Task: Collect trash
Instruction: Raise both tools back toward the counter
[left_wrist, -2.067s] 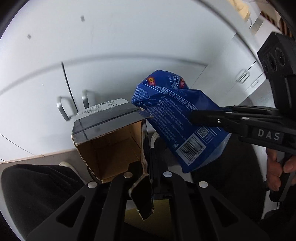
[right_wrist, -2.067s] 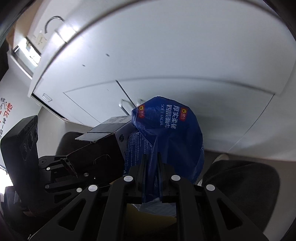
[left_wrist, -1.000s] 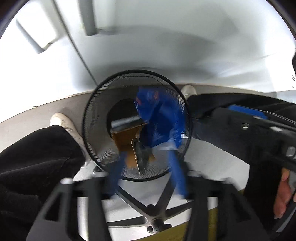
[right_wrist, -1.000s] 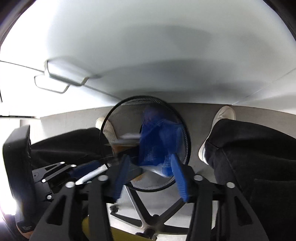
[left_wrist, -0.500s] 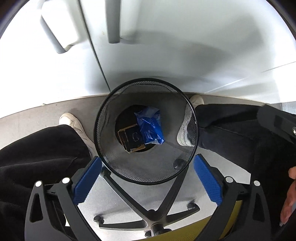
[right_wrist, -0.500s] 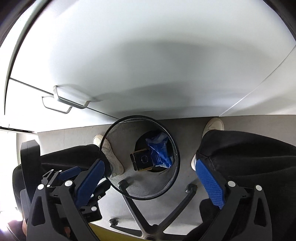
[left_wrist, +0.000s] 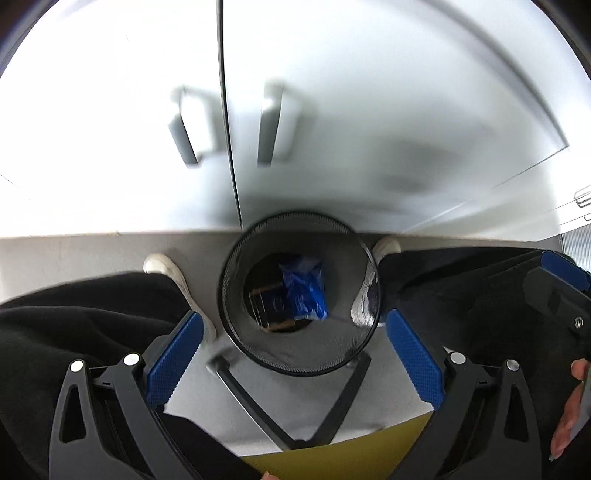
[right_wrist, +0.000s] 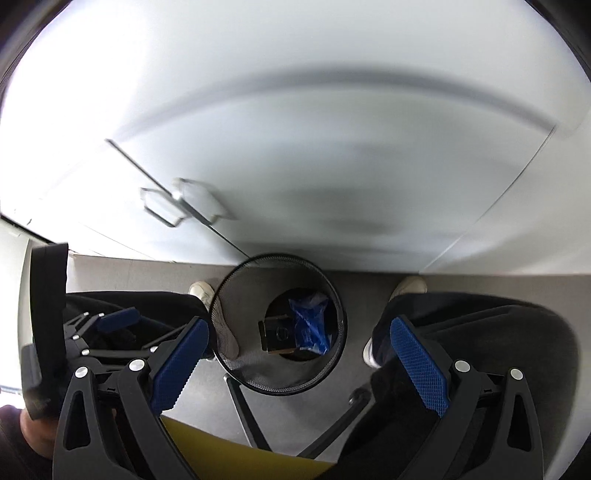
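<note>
Blue plastic bag lying at the bottom of a black mesh bin, beside a small dark box. Above the bin, left gripper and right gripper, both spread wide, holding nothing. White cabinet doors behind.

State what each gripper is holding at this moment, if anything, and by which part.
Nothing is held. The left gripper and right gripper are both open and empty; the blue plastic bag and small cardboard box lie inside the black mesh wastebasket.
</note>
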